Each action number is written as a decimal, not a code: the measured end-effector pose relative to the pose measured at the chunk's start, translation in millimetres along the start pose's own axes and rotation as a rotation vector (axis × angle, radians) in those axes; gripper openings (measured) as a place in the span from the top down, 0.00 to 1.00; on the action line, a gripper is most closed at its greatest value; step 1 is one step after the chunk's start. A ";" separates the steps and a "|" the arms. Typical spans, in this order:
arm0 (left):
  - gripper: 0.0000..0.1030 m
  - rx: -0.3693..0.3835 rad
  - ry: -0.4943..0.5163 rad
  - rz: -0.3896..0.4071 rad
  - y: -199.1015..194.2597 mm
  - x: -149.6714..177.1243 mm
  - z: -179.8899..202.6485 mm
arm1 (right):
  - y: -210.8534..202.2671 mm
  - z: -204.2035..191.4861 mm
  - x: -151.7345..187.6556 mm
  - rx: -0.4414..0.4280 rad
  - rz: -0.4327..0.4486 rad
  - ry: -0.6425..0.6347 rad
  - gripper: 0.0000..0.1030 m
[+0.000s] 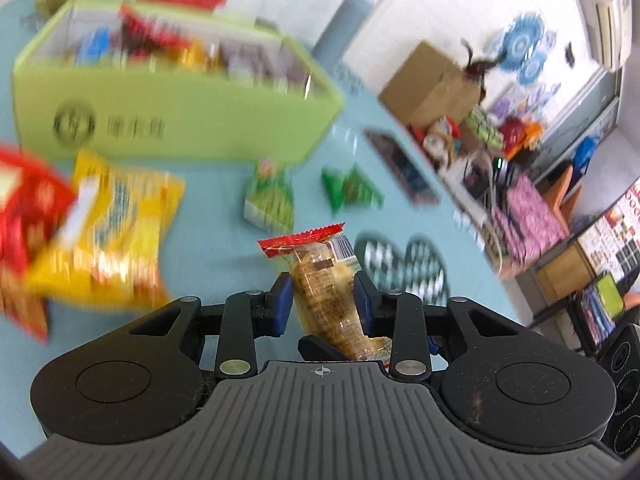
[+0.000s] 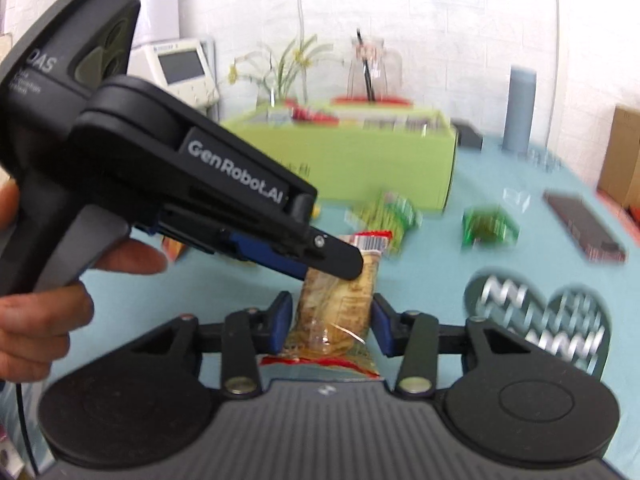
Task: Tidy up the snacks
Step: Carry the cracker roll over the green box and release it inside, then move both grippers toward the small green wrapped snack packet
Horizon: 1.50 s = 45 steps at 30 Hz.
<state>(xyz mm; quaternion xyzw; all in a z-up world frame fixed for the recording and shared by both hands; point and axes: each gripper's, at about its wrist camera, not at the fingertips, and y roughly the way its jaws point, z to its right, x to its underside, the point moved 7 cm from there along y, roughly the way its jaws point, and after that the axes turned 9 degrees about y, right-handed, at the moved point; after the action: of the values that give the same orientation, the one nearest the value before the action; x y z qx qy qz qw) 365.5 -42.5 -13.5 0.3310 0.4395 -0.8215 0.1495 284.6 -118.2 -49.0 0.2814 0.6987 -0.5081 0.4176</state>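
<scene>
A clear snack packet with red ends (image 1: 326, 280) sits between the blue pads of my left gripper (image 1: 323, 300), which is shut on it above the table. In the right wrist view the same packet (image 2: 340, 304) lies between the pads of my right gripper (image 2: 331, 320), whose jaws stand slightly apart from its sides. The left gripper (image 2: 336, 258) comes in from the left and clamps the packet's upper part. A green box (image 1: 176, 120) holding several snacks stands behind; it also shows in the right wrist view (image 2: 360, 160).
On the teal table (image 1: 216, 200) lie a yellow bag (image 1: 108, 232), a red bag (image 1: 24, 216), two small green packets (image 1: 270, 200) (image 1: 350, 190), a dark phone (image 1: 404, 168) and a heart-shaped coaster (image 1: 404, 268). A grey cylinder (image 2: 520, 108) and glass jar (image 2: 372, 68) stand behind.
</scene>
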 end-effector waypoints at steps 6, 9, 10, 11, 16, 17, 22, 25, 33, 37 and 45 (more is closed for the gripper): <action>0.88 -0.053 0.030 0.124 -1.7 -90.6 -13.6 | 37.9 10.0 -83.1 -0.026 0.098 -0.059 0.51; 0.88 -0.103 0.031 0.149 7.2 -129.0 -33.4 | 73.5 14.1 -118.0 -0.039 0.106 -0.081 0.51; 0.88 -0.126 0.033 0.154 10.9 -140.3 -40.5 | 88.5 16.5 -127.8 -0.048 0.103 -0.077 0.51; 0.87 -0.153 0.041 0.154 17.0 -150.2 -48.2 | 102.9 17.4 -136.0 -0.055 0.097 -0.072 0.51; 0.85 -0.225 0.001 0.094 58.7 -173.1 -97.6 | 178.8 22.7 -151.8 -0.084 0.010 -0.038 0.52; 0.85 -0.223 -0.016 0.073 68.1 -170.8 -107.8 | 191.4 24.5 -149.8 -0.091 -0.014 -0.026 0.52; 0.66 -0.188 -0.032 0.095 74.0 -162.6 -122.9 | 208.2 17.2 -140.3 -0.099 -0.031 -0.071 0.41; 0.43 -0.164 -0.033 0.129 64.7 -166.4 -119.1 | 207.8 16.5 -141.1 -0.098 -0.024 -0.081 0.26; 0.28 -0.123 -0.044 0.301 -10.1 -169.4 -93.7 | 155.0 16.0 -164.7 -0.125 0.102 -0.103 0.10; 0.23 -0.101 -0.045 0.369 -54.6 -149.2 -76.1 | 122.0 21.9 -162.8 -0.118 0.145 -0.098 0.10; 0.20 -0.073 -0.018 0.284 -37.0 -114.5 -33.0 | 83.7 75.0 -102.6 0.006 0.049 -0.068 0.09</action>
<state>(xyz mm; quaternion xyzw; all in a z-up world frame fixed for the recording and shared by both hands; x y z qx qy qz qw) 443.5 0.5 73.9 0.3769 0.4164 -0.7784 0.2804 425.9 -158.7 -9.7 0.2822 0.6754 -0.5090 0.4529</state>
